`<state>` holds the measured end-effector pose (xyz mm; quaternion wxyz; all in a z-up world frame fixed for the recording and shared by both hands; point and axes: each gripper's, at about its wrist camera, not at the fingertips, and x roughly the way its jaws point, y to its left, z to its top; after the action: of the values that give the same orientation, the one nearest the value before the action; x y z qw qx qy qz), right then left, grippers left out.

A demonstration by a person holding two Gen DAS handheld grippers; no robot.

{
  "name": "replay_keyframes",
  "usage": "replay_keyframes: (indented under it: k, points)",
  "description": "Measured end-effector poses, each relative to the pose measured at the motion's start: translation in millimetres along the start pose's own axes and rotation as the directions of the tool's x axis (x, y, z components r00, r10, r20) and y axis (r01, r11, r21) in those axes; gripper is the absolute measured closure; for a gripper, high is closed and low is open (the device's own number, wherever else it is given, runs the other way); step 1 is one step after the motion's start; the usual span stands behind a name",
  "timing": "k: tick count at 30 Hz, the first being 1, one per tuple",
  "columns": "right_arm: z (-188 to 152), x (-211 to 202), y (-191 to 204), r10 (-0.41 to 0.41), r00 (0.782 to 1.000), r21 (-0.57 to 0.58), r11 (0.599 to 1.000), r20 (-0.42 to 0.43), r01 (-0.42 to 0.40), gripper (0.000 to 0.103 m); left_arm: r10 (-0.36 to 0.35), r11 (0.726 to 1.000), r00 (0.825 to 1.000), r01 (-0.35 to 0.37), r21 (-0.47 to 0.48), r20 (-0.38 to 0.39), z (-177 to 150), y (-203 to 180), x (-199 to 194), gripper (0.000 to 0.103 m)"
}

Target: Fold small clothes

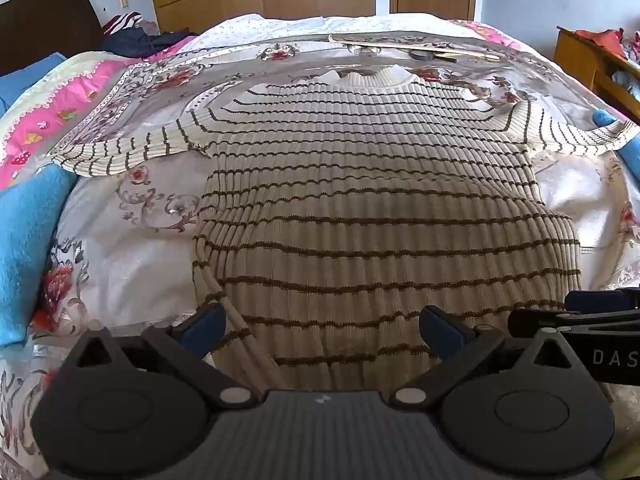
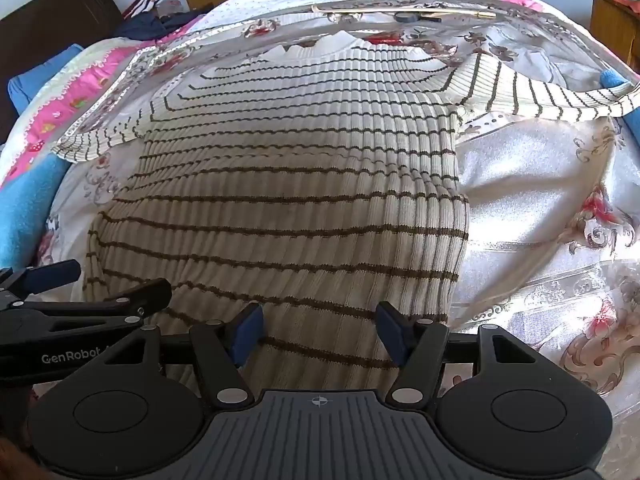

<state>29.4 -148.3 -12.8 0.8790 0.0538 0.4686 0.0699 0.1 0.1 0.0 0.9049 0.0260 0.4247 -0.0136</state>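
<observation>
A cream ribbed sweater with thin brown stripes (image 1: 360,184) lies face up on the bed, collar at the far side, both sleeves spread out sideways. In the right wrist view the same sweater (image 2: 280,184) fills the middle. My left gripper (image 1: 322,330) hangs open over the sweater's near hem, towards its left edge, with the knit showing between the blue pads. My right gripper (image 2: 320,334) is open too, above the hem near the right edge. Neither pair of pads presses on the cloth. Each gripper shows at the edge of the other's view.
The bed carries a floral satin cover (image 1: 132,240) with a pink quilt (image 1: 60,96) and blue blanket (image 1: 28,240) at the left. A long stick and a dark round object (image 1: 424,53) lie beyond the collar. Dark clothes (image 1: 136,40) are piled at the far left; a wooden cabinet (image 1: 588,56) stands right.
</observation>
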Motion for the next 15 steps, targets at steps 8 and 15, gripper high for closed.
replay_keyframes:
  k: [8,15]
  points:
    - [-0.2,-0.7,0.0,-0.003,1.000,0.003,1.000,0.001,0.003,0.041,-0.004,1.000,1.000,0.004,-0.002,-0.001,-0.9,-2.3,-0.7,0.000]
    - [-5.6,-2.1,4.0,-0.006,1.000,0.006,1.000,0.000,0.006,0.041,-0.010,1.000,1.000,0.009,-0.016,-0.009,-5.3,-1.2,4.1,0.000]
